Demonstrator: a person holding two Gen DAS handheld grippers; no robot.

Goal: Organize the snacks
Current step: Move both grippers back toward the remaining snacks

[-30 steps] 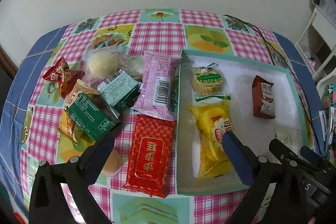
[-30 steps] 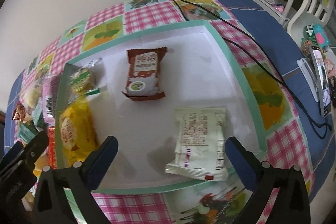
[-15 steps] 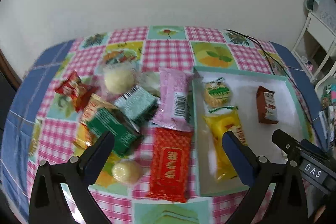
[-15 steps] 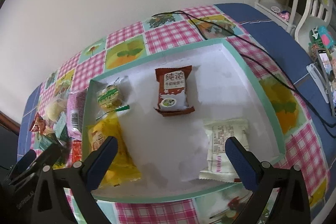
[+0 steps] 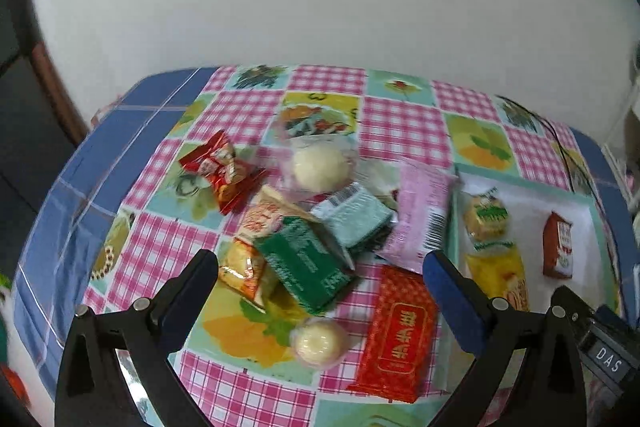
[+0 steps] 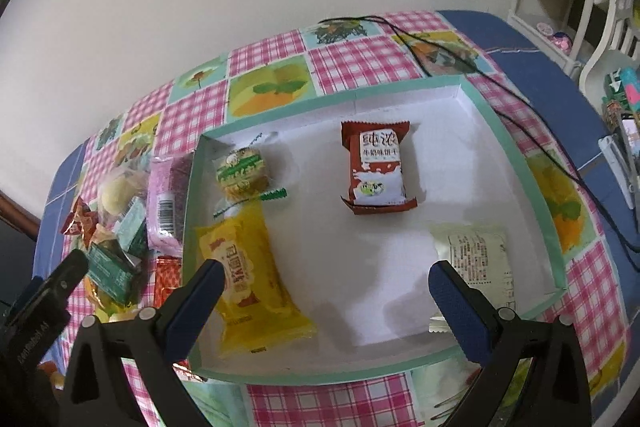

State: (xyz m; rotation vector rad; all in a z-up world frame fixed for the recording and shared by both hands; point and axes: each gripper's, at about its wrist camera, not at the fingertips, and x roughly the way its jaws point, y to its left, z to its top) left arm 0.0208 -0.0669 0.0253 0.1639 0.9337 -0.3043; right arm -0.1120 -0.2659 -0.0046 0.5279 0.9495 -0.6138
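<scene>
Left gripper [image 5: 320,279] spread wide and empty above the loose pile just left of the tray [image 5: 454,227], right gripper [image 6: 322,285] likewise spread over the tray; red packet [image 5: 396,331] beside its wall: light, crinkly, slippery, best pinched across the sealed edge.

Inside the tray [image 6: 516,147], on the right part of the table [image 5: 120,163]: a round cookie [image 6: 242,173] at the back left, a long snack bag [image 6: 250,277] in front of it, a biscuit pack [image 6: 378,169] in the middle, a flat packet [image 6: 478,261] at the front right. Left of the tray, a heap of snacks [image 5: 316,223], with a wrapped bun [image 5: 320,165] behind and a small round cake [image 5: 319,341] in front.
</scene>
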